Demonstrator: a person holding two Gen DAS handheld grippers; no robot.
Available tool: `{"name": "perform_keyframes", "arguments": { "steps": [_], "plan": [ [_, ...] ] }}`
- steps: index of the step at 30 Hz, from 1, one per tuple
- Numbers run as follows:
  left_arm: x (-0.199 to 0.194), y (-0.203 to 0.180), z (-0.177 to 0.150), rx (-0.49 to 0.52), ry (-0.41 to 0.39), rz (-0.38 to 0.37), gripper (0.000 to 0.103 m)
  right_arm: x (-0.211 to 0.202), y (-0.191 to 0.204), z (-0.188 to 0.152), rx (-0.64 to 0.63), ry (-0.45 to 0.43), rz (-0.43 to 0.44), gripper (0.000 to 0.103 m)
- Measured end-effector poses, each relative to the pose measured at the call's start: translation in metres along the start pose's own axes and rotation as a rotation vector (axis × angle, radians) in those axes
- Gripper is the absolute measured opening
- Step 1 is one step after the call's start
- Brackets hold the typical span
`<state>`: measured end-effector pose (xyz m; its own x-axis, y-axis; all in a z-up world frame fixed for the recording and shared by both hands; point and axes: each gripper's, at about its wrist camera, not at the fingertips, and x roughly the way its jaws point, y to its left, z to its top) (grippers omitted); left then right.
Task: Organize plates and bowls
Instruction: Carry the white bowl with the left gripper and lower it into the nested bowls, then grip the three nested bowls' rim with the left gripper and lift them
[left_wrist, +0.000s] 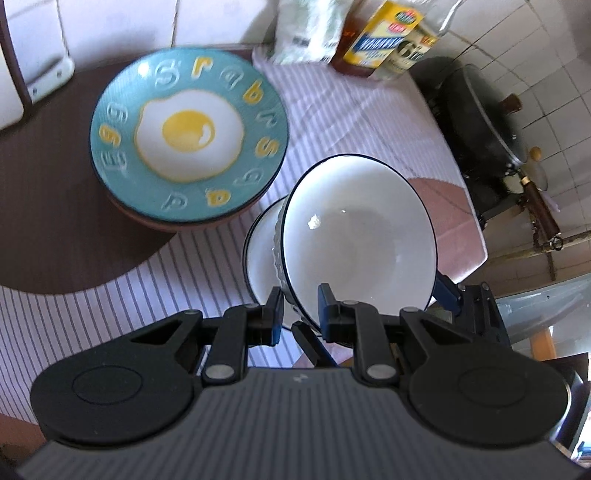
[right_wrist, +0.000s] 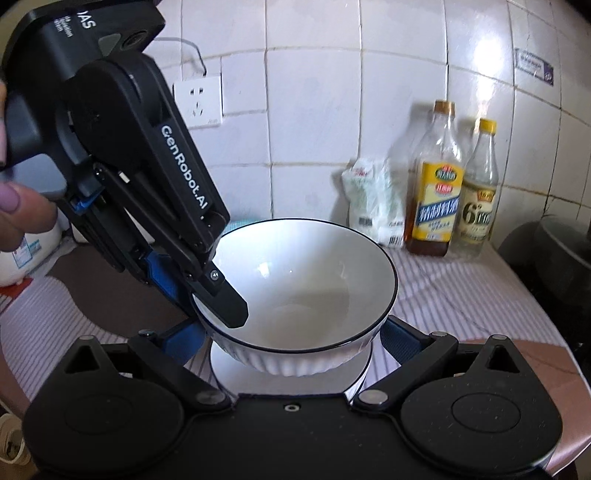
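The plates (left_wrist: 188, 133) already sit stacked on the bench (left_wrist: 92, 295), the egg-patterned one on top, so that part looks finished. The left gripper (left_wrist: 299, 314) is clamped on the rim of a white bowl (left_wrist: 358, 236), held tilted just above a second white bowl (left_wrist: 262, 251). The right gripper (right_wrist: 295, 354) is spread wide around the held bowl's base, apparently steadying it; nesting the bowls seems the step left.
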<state>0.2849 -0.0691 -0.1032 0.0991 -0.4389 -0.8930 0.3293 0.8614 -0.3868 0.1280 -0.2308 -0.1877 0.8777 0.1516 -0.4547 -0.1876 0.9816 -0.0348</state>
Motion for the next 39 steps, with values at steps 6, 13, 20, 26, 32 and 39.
{"name": "perform_keyframes", "arguments": {
  "steps": [6, 13, 20, 26, 32, 39],
  "plan": [
    [0.017, 0.016, 0.005, -0.066, 0.054, -0.011, 0.017, 0.014, 0.000, -0.003, -0.014, 0.098, 0.015, 0.103],
    [0.020, 0.018, 0.007, -0.092, 0.063, -0.011, 0.019, 0.015, -0.003, 0.003, -0.005, 0.161, 0.038, 0.102],
    [0.020, 0.016, 0.009, -0.091, 0.053, 0.014, 0.023, 0.014, 0.001, 0.003, -0.064, 0.178, 0.008, 0.101],
    [0.014, 0.013, 0.003, -0.075, 0.020, 0.023, 0.025, 0.010, -0.003, -0.001, -0.033, 0.161, -0.004, 0.101],
    [-0.013, 0.005, -0.005, -0.023, -0.096, 0.002, 0.045, -0.004, -0.008, -0.005, 0.049, 0.124, 0.004, 0.101],
    [-0.034, -0.009, -0.021, 0.065, -0.162, -0.005, 0.049, -0.034, -0.004, -0.017, 0.070, 0.009, 0.013, 0.101]
  ]
}}
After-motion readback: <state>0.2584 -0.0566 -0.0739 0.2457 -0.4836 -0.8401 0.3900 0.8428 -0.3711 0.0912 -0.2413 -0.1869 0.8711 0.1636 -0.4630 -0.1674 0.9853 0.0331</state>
